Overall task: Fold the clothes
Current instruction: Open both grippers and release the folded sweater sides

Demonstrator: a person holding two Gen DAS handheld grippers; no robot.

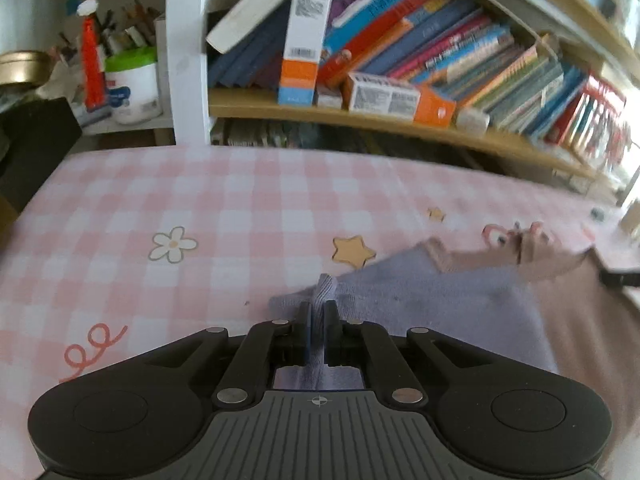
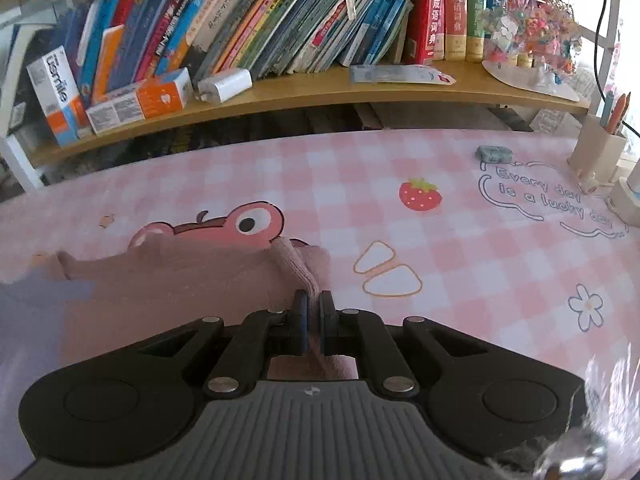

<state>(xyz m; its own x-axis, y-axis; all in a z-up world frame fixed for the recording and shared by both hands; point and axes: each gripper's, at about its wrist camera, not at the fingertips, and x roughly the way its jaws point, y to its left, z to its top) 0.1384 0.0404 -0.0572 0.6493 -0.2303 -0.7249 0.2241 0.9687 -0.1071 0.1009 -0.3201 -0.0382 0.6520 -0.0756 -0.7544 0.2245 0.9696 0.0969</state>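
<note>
1. Both tongs are closed on cloth: the left tongs (image 1: 319,312) pinch a ridge of the garment's (image 1: 440,304) lilac part, with the fabric bunched upright between the pads.
2. Right tongs (image 2: 313,304) pinch a ridge of the same garment's (image 2: 180,280) dusty-pink part, a fold of knit standing up out of the closed pads.
3. That garment lies on the counter (image 1: 240,208), which is covered by a pink-and-white checked cloth with printed figures.
4. From the left wrist camera, the lilac part runs to the right from the tongs and meets the pink part further right; a printed star (image 1: 353,251) shows just beyond its edge.
5. From the right wrist camera, the pink part spreads to the left of the tongs and partly covers a printed pink frog (image 2: 224,226); the lilac part shows at the far left edge.
6. A printed strawberry (image 2: 420,195) sits well beyond the right tongs.
7. Behind the counter stands a shelf (image 2: 340,92) packed with leaning books (image 2: 280,12).
8. A pen holder (image 2: 598,148) stands at the counter's far right.
</note>
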